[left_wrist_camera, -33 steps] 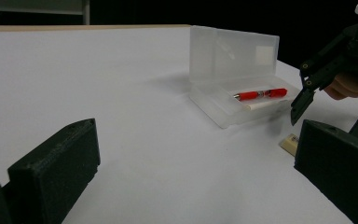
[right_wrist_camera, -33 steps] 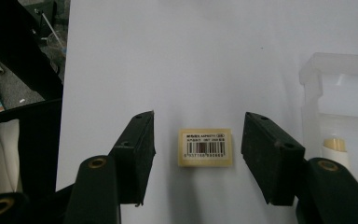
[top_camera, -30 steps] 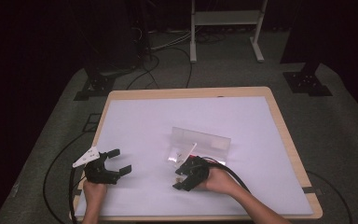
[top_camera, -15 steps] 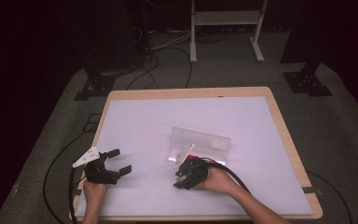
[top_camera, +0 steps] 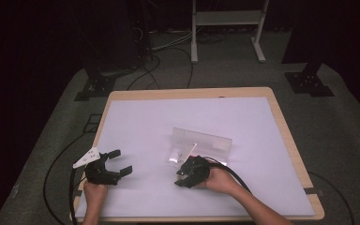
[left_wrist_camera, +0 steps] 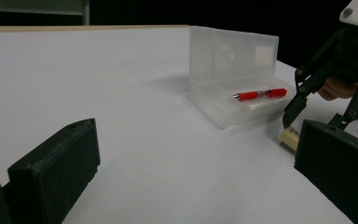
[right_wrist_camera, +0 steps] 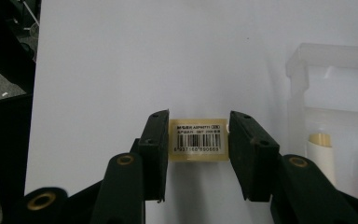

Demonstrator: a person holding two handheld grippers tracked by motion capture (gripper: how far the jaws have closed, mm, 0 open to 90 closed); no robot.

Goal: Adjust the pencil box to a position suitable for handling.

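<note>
open clear case (left_wrist_camera: 235, 100) holding red pen (left_wrist_camera: 260, 94), right gripper (right_wrist_camera: 198, 154) closing around eraser (right_wrist_camera: 198, 140), left gripper (top_camera: 115, 169) released

Left gripper (left_wrist_camera: 191, 186) jaws stand wide apart over white table (left_wrist_camera: 121, 93); open clear case (left_wrist_camera: 235, 88) holds red pen (left_wrist_camera: 259, 94); right gripper (left_wrist_camera: 340, 88) tips straddle a cream eraser (left_wrist_camera: 289, 136).

Matt cream rubber eraser (right_wrist_camera: 198, 141) with paper barcode label, frosted translucent plastic case (left_wrist_camera: 235, 70)
</note>
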